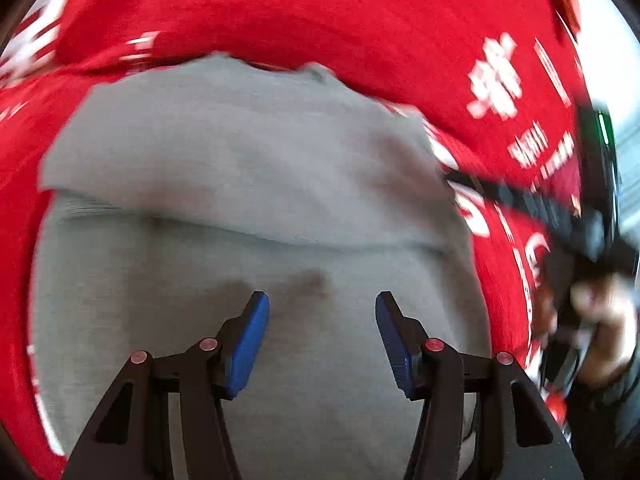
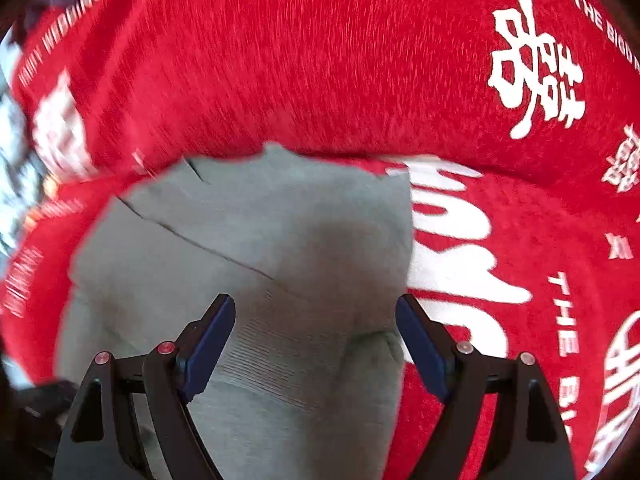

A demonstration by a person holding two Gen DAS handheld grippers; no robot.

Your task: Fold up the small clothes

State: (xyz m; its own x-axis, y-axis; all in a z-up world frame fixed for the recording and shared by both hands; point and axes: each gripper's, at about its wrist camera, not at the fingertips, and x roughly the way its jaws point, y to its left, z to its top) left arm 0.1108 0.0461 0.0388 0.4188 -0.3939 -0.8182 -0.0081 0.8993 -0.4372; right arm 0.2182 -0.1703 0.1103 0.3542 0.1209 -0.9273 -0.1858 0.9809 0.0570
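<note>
A small grey garment lies folded on a red cloth with white print. A fold edge runs across it in the left wrist view. My left gripper is open just above the grey fabric, nothing between its blue pads. The garment also shows in the right wrist view, with a ribbed band near my fingers. My right gripper is open over the garment's right edge, empty. The right gripper also appears blurred at the right of the left wrist view, held by a hand.
The red cloth covers the whole surface around the garment, with large white characters and lettering. A patterned pale area shows at the far left edge of the right wrist view.
</note>
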